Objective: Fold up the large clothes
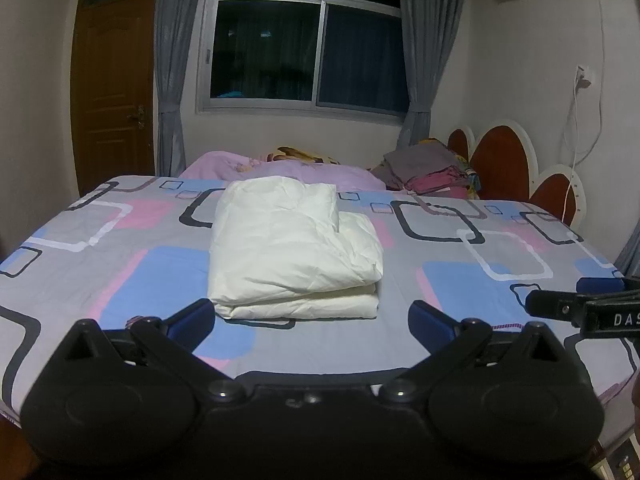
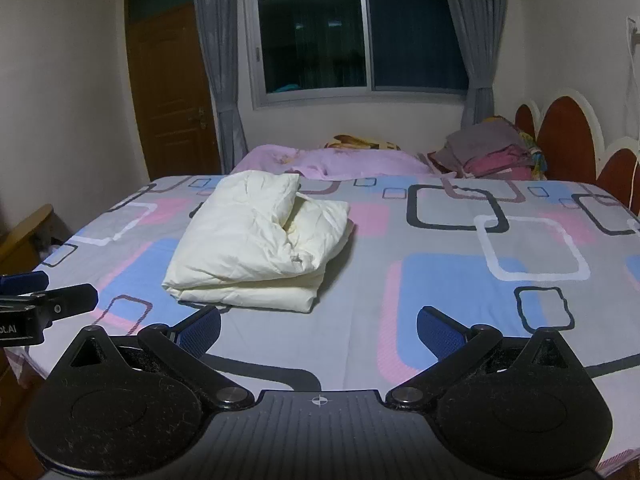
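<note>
Left gripper (image 1: 312, 322) spread wide, empty. Right gripper (image 2: 318, 326) spread wide, empty. White folded garment (image 1: 292, 248) lies on the bed sheet (image 1: 460, 292) just ahead of both, untouched.

Not much to read here: white letters "DAS" on the black right gripper (image 1: 576, 300) at the frame edge, and cut-off "ot.AI" on the black left gripper (image 2: 48, 292).
</note>
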### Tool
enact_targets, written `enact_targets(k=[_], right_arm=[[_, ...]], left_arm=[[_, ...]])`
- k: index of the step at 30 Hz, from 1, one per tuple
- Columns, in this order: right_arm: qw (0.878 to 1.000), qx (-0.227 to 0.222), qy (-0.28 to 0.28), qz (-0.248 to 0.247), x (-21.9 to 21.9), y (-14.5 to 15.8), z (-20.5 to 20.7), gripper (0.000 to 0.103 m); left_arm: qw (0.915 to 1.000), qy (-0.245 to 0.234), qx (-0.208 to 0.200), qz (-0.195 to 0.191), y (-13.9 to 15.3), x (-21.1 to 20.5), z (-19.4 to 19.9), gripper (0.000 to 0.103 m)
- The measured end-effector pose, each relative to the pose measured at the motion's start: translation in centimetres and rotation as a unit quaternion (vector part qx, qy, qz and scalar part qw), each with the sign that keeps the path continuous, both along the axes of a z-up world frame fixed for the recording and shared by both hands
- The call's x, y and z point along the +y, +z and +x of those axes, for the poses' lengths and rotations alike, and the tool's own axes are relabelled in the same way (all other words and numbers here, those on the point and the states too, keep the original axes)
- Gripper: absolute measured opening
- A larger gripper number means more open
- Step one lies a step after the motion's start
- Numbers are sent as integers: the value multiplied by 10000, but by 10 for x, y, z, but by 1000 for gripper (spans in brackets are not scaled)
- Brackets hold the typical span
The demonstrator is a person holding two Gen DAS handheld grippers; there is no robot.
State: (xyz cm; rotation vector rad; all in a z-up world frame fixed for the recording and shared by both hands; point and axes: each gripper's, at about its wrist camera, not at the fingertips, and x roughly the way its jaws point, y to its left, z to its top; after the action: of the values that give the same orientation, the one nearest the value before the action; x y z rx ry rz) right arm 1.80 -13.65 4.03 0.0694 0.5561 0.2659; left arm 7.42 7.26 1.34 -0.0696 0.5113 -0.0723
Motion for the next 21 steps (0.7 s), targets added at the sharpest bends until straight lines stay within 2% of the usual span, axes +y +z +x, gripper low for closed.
enact_targets(k=[21], right_arm=[[10000,5,88,-2,7,-3,6,103]], left_arm=[[10000,19,-28,-12,-2,12,5,102]])
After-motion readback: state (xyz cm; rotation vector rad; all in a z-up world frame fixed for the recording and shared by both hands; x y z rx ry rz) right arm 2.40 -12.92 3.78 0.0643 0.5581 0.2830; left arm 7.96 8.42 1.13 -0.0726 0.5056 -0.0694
